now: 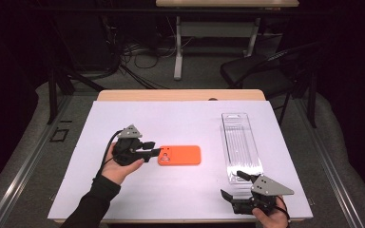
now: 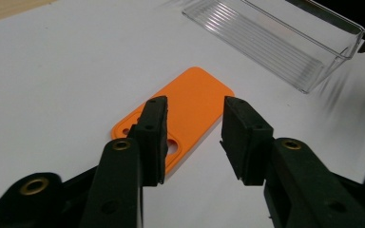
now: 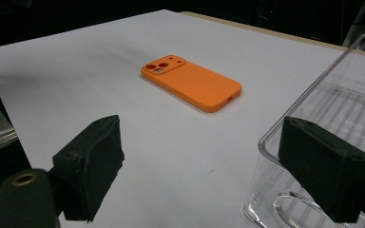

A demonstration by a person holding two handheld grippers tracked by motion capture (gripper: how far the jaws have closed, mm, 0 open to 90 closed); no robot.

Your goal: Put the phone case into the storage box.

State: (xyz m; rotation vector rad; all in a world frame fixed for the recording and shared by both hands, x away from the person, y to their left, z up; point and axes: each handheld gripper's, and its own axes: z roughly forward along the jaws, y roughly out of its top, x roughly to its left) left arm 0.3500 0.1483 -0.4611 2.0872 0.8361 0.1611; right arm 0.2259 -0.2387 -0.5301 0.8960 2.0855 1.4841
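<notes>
Right tool (image 1: 235,185) nearest the lens, bottom edge of the high view, held in a hand, jaws spread wide and gripping nothing. One pad close against the near end of the clear tray in the right tool view, maybe brushing the wall, hard to call from that angle.

Then biggest to smallest:

- Bench (image 1: 180,190), wooden, with a white sheet covering nearly all of the top and a strip of wood peeking out at the far edge.
- Clear plastic tray (image 1: 240,145), long and narrow with a ribbed floor, lying lengthwise on the right side of the sheet, near end just ahead of the right tool.
- Orange phone case (image 1: 179,155), flat on the sheet around the middle, camera cutouts at the end facing the left tool, well apart from the tray.
- Left tool (image 1: 157,151), left of centre, pointing level at the case's cutout end. Jaws partly closed, not clamped: in the left gripper view both pads (image 2: 154,137) hang above the case with a gap between them, nothing pinched. Empty grip, so released.
</notes>
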